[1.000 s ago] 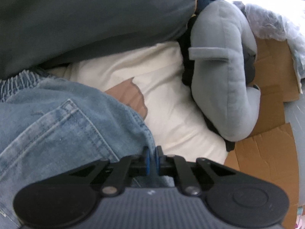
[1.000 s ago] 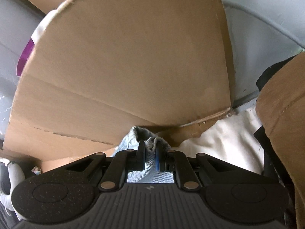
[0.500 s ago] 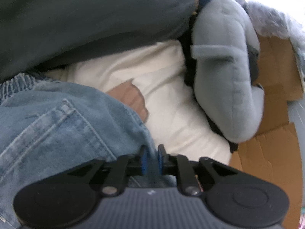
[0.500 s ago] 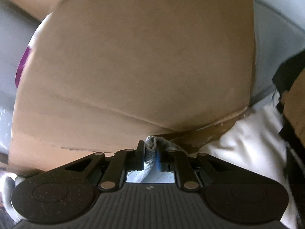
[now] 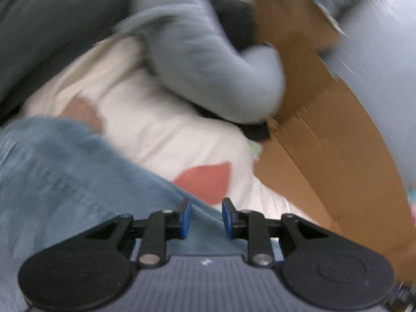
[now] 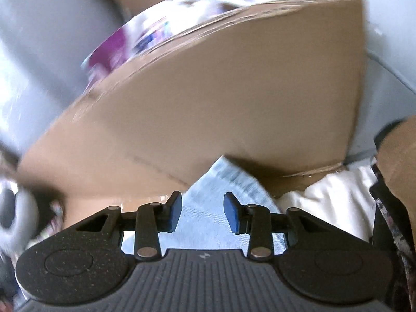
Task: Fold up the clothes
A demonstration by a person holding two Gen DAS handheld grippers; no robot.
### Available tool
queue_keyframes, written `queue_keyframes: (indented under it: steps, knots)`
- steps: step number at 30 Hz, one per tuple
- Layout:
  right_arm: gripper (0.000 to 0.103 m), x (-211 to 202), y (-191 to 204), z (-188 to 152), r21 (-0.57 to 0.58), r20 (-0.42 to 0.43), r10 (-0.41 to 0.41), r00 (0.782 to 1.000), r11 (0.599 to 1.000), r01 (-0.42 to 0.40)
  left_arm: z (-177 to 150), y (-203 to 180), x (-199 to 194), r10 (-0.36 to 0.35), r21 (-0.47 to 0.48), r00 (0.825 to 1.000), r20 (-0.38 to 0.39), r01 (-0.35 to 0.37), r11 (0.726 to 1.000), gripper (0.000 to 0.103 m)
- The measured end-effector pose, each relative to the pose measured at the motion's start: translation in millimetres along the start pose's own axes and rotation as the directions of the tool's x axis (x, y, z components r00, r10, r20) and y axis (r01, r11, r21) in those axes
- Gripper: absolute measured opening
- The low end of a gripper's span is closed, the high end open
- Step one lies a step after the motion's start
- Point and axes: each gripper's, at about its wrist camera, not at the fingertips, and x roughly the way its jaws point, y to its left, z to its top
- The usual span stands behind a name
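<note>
Both views are smearing with motion blur, so the fine detail is getting lost. The cream sheet (image 5: 156, 119) is serving as the work surface, and the blue jeans (image 5: 65, 176) are lying across it, filling the near left of the left wrist view. On that sheet, beyond the denim, two reddish patches (image 5: 205, 184) are showing, printed or sewn on, hard to say which. At the far edge of the sheet a grey plush toy (image 5: 208, 59) is lying over something dark, and brown cardboard (image 5: 325, 130) is rising just to the right of the sheet, with a pale grey wall behind it.

The left gripper (image 5: 205, 218) has just been opening; its blue pads are standing apart over the denim's edge, pressing nothing. The right gripper (image 6: 202, 212) has just been opening too, jaws parted wider, a fold of jeans (image 6: 223, 182) lying between them, unpinched. Past the sheet (image 6: 330, 197) a cardboard flap (image 6: 221, 104) is leaning, something purple and white (image 6: 124, 44) blurring behind it.
</note>
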Motion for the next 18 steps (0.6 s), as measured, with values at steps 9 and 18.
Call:
queue_keyframes:
  steps: [9, 18]
  knots:
    - [0.042, 20, 46, -15, -0.258, -0.058, 0.02, 0.998, 0.966, -0.034, -27, -64, 17, -0.009, 0.441, 0.999, -0.033, 0.023, 0.897, 0.038]
    - [0.043, 40, 108, -34, -0.454, -0.102, 0.066, 0.993, 0.885, -0.106, -49, -64, 23, 0.072, 0.665, 0.997, 0.0, -0.054, 0.745, 0.039]
